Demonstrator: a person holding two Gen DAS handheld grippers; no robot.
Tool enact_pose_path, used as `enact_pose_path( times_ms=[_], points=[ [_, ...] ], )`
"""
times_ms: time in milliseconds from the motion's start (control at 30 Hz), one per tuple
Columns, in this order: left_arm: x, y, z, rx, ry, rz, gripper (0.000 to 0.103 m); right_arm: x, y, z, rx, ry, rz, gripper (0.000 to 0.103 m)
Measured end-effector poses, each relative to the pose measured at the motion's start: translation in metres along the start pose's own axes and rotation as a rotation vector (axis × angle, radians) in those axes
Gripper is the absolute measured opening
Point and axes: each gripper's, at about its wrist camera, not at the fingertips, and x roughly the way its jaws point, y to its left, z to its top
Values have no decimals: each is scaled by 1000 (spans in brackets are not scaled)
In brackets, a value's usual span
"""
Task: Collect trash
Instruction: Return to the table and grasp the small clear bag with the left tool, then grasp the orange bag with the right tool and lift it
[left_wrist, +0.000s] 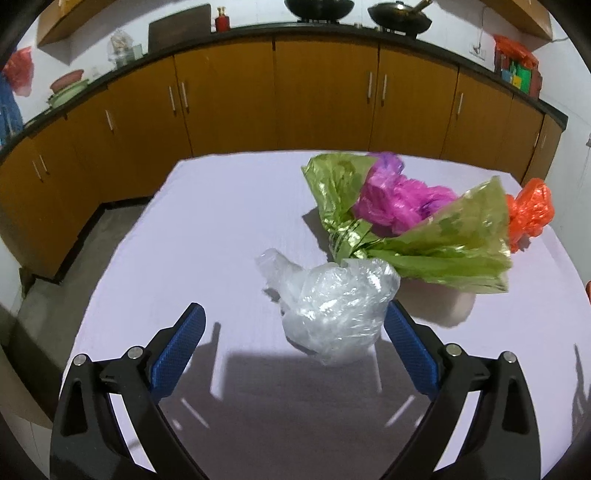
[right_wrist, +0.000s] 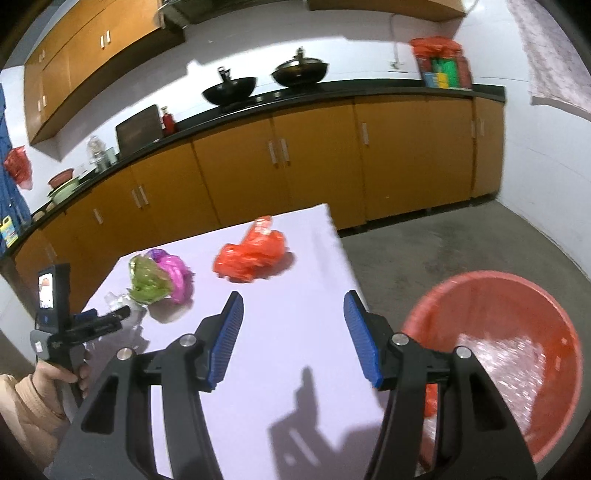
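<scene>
The left gripper (left_wrist: 295, 325) is spread wide above the table (left_wrist: 207, 236), its blue pads on either side of a crumpled clear plastic bag (left_wrist: 332, 314) without pinching it; the right-hand pad (left_wrist: 410, 350) sits just beside the bag, the other stands apart. Just beyond the bag lies a green cellophane wrapper (left_wrist: 443, 243) with a magenta plastic bag (left_wrist: 395, 203) bunched between its two flaps, and an orange plastic bag (left_wrist: 528, 210) rests near the table's far right edge. The right gripper (right_wrist: 293, 325) is also wide open and holds nothing, hovering over the table's near right edge. Past that edge, on the concrete floor, stands a red plastic basin (right_wrist: 517, 332). Orange cabinets (right_wrist: 314, 170) line the wall behind, two black woks (right_wrist: 266, 85) on their dark counter. No writing is legible
</scene>
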Motion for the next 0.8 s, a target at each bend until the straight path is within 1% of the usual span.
enact_pose_path(
  times_ms=[33, 100, 133, 167, 200, 233, 267, 300, 367, 500, 667, 800],
  points=[
    [2, 3, 0, -13, 14, -22, 83, 6, 5, 2, -4, 3, 5, 56],
    [6, 7, 1, -31, 29, -48, 65, 20, 14, 6, -8, 12, 16, 56],
    [9, 9, 1, -36, 40, -67, 59, 24, 17, 8, -8, 16, 19, 56],
    [11, 10, 1, -41, 49, -85, 48, 32, 21, 10, -6, 22, 25, 56],
    [12, 12, 1, -44, 53, -100, 41, 37, 24, 11, -5, 27, 30, 56],
    [12, 14, 0, -48, 48, -114, 39, 43, 27, 13, -4, 34, 35, 56],
    [10, 15, 0, -46, 39, -122, 34, 46, 30, 13, -4, 37, 38, 56],
    [7, 16, -1, -38, 28, -121, 31, 52, 34, 14, -7, 42, 43, 56],
    [1, 19, -2, -30, 2, -118, 30, 60, 37, 17, -10, 50, 52, 56],
    [-11, 30, -4, -40, -39, -109, 29, 80, 44, 23, -11, 59, 57, 56],
    [-17, 43, -5, -80, -58, -102, 29, 110, 38, 30, 42, 67, 46, 56],
    [-17, 42, -4, -84, -65, -92, 29, 132, 35, 35, 76, 67, 31, 56]
  ],
)
